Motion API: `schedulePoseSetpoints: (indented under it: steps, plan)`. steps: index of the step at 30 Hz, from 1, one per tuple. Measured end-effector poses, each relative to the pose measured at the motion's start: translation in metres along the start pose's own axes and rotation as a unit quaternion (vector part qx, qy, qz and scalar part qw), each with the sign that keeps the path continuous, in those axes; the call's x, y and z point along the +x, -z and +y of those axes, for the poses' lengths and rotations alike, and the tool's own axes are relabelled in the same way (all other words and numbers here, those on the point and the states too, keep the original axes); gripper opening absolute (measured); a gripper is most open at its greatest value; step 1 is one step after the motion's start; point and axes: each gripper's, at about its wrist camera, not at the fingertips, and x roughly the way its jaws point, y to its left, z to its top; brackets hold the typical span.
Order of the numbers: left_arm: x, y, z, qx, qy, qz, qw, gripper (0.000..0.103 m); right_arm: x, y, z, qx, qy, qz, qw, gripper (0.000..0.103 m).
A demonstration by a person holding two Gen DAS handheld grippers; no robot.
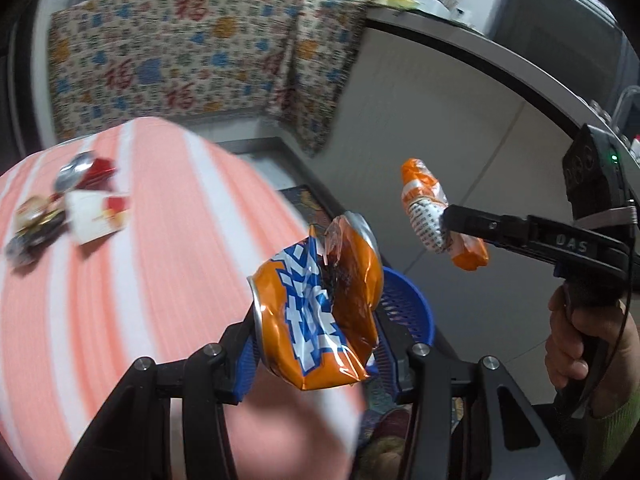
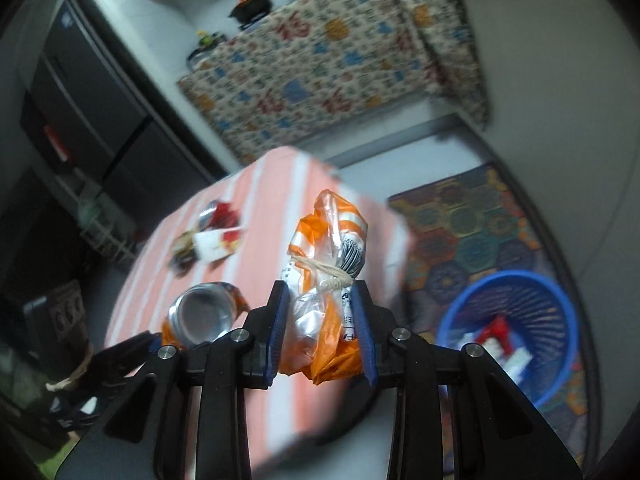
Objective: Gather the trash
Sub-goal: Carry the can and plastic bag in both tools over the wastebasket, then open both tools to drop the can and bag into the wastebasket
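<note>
Jaws clamped both sides: our left gripper (image 1: 316, 344) pinches the crushed orange can (image 1: 320, 308); right gripper (image 2: 320, 328) pinches the tied orange wrapper (image 2: 328, 280). Both held raised beside the striped table (image 1: 120, 300), blue basket (image 2: 552, 312) below on the floor.

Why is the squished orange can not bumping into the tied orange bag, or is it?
Apart. In the left wrist view, open floor shows between the orange can in the left tongs and the orange bag held by the right tongs.
</note>
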Motion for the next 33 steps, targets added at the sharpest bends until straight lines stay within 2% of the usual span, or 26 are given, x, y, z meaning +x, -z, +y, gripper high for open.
schedulePoseSetpoints:
  steps: [3, 7, 11, 18, 19, 20, 21, 22, 23, 26, 29, 31, 33]
  plan:
    - [0.034, -0.012, -0.032, 0.007, 0.026, 0.018, 0.9995, 0.050, -0.004, -0.007, -0.042, -0.005, 0.049, 0.008, 0.999, 0.032]
    - [0.079, -0.020, -0.064, 0.014, 0.046, 0.039, 0.9981, 0.051, -0.002, -0.006, -0.100, 0.031, 0.093, 0.012, 0.995, 0.032]
    - [0.120, -0.024, -0.084, 0.018, 0.049, 0.061, 0.9968, 0.051, 0.003, -0.001, -0.140, 0.072, 0.096, 0.023, 0.993, 0.032]
    - [0.166, -0.022, -0.094, 0.023, 0.046, 0.079, 0.9955, 0.054, 0.000, 0.000, -0.171, 0.100, 0.086, 0.018, 0.991, 0.034]
    - [0.173, -0.022, -0.095, 0.023, 0.047, 0.082, 0.9952, 0.058, 0.002, 0.000, -0.173, 0.104, 0.085, 0.018, 0.991, 0.037]
    - [0.181, -0.023, -0.096, 0.021, 0.050, 0.088, 0.9947, 0.068, 0.003, -0.001, -0.175, 0.108, 0.086, 0.017, 0.990, 0.037]
    - [0.186, -0.022, -0.096, 0.017, 0.051, 0.090, 0.9945, 0.071, 0.003, -0.001, -0.177, 0.113, 0.087, 0.014, 0.990, 0.044]
    - [0.189, -0.022, -0.094, 0.011, 0.050, 0.090, 0.9946, 0.073, 0.002, -0.001, -0.178, 0.118, 0.087, 0.012, 0.989, 0.062]
    - [0.193, -0.024, -0.093, 0.007, 0.051, 0.091, 0.9945, 0.073, 0.000, -0.001, -0.181, 0.122, 0.089, 0.006, 0.988, 0.068]
    - [0.193, -0.024, -0.092, -0.003, 0.046, 0.092, 0.9947, 0.073, -0.007, -0.002, -0.181, 0.129, 0.105, -0.009, 0.986, 0.070]
    - [0.172, -0.024, -0.090, 0.005, 0.033, 0.077, 0.9965, 0.073, -0.012, -0.002, -0.179, 0.126, 0.122, -0.017, 0.984, 0.081]
    - [0.155, -0.022, -0.088, 0.011, 0.024, 0.066, 0.9975, 0.073, -0.010, -0.003, -0.172, 0.111, 0.144, -0.015, 0.983, 0.092]
    - [0.130, -0.019, -0.082, 0.017, 0.017, 0.050, 0.9985, 0.073, -0.007, -0.006, -0.164, 0.093, 0.168, -0.015, 0.981, 0.096]
